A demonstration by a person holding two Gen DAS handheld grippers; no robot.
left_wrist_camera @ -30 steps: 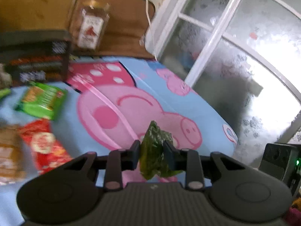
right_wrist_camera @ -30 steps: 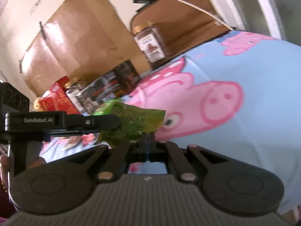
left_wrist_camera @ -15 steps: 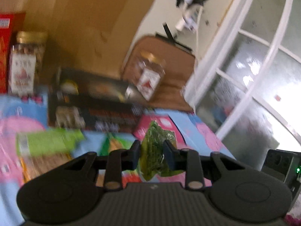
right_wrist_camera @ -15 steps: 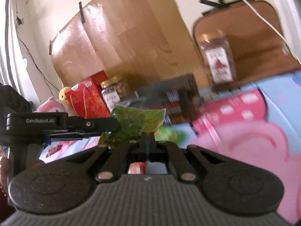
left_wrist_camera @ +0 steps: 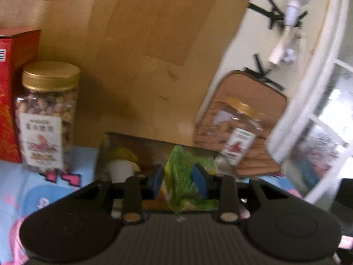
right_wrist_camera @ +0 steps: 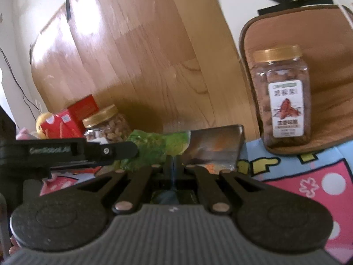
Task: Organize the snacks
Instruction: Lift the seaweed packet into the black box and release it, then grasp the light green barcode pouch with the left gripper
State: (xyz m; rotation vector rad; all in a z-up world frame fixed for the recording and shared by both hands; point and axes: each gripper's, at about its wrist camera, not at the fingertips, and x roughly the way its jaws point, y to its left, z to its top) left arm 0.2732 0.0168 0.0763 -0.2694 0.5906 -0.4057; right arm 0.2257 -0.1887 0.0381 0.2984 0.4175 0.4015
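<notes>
Wood-grain board leans against the wall behind a surface covered with a blue and pink cartoon cloth (right_wrist_camera: 308, 176); whether a desk or a bed lies under it cannot be told. Two gold-lidded jars stand at the back, the nut jar (left_wrist_camera: 47, 119) on the left next to a red carton (left_wrist_camera: 13, 92), the second jar (right_wrist_camera: 282, 97) on the right in front of a brown cushion (right_wrist_camera: 320, 44). Between them lies a dark flat box (right_wrist_camera: 214, 145).

The left gripper (left_wrist_camera: 177, 176) has its jaws clamped on a green snack packet (left_wrist_camera: 181, 176), whose long axis stands roughly upright between the blue pads (left_wrist_camera: 199, 180). From the right wrist view the same packet (right_wrist_camera: 154, 148) is held at the tip of the left gripper, just ahead of the right gripper (right_wrist_camera: 173, 165), whose jaws are pressed together with nothing visibly between them.

The packet hangs in front of the dark box, so the left hand is the one placed to set it down there; the right looks idle.
</notes>
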